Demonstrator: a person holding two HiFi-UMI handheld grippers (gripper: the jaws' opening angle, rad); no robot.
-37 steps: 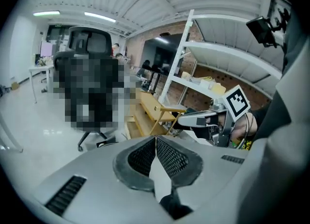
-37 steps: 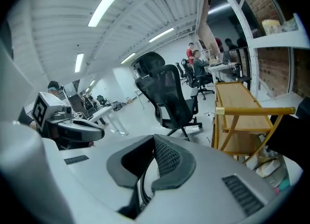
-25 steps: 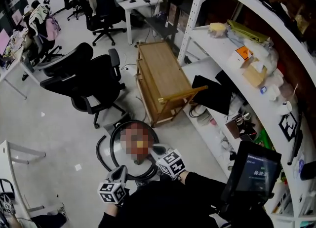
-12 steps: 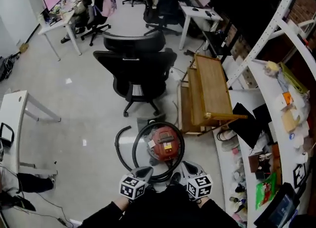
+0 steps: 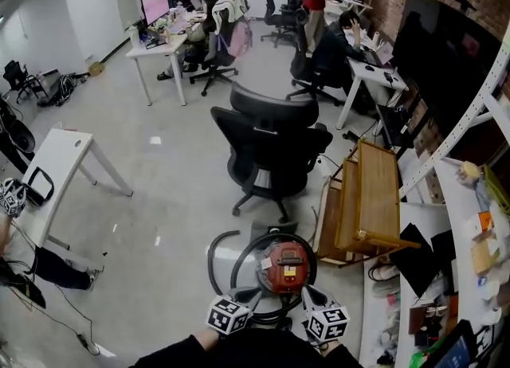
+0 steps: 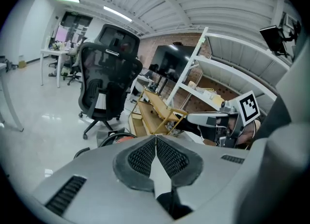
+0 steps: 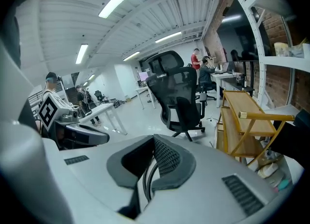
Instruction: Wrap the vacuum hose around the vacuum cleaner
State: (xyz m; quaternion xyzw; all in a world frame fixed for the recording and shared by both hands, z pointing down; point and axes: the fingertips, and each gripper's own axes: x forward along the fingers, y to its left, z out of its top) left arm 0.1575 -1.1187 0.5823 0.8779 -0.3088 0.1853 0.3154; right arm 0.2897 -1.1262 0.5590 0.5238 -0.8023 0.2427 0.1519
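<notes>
The red vacuum cleaner (image 5: pixel 285 265) stands on the floor just ahead of both grippers. Its black hose (image 5: pixel 239 253) curls round it in a loop, and a loose end arcs out to the left. My left gripper (image 5: pixel 255 295) is shut and empty, its pads pressed together (image 6: pixel 156 143); over its top edge show a sliver of the red vacuum cleaner (image 6: pixel 123 139) and the hose (image 6: pixel 112 136). My right gripper (image 5: pixel 307 295) is also shut (image 7: pixel 152 143). Black hose (image 7: pixel 147 182) shows through the slot behind its pads, and nothing is gripped.
A black office chair (image 5: pixel 271 147) stands just beyond the vacuum. A wooden trolley (image 5: pixel 366 199) is at its right, with a white shelf rack (image 5: pixel 470 239) further right. A white table (image 5: pixel 60 151) is at the left. People sit at desks (image 5: pixel 167 36) at the back.
The head view has swung from the shelves towards the open office. The vacuum cleaner now sits centred just ahead of both grippers, which stay shut.
</notes>
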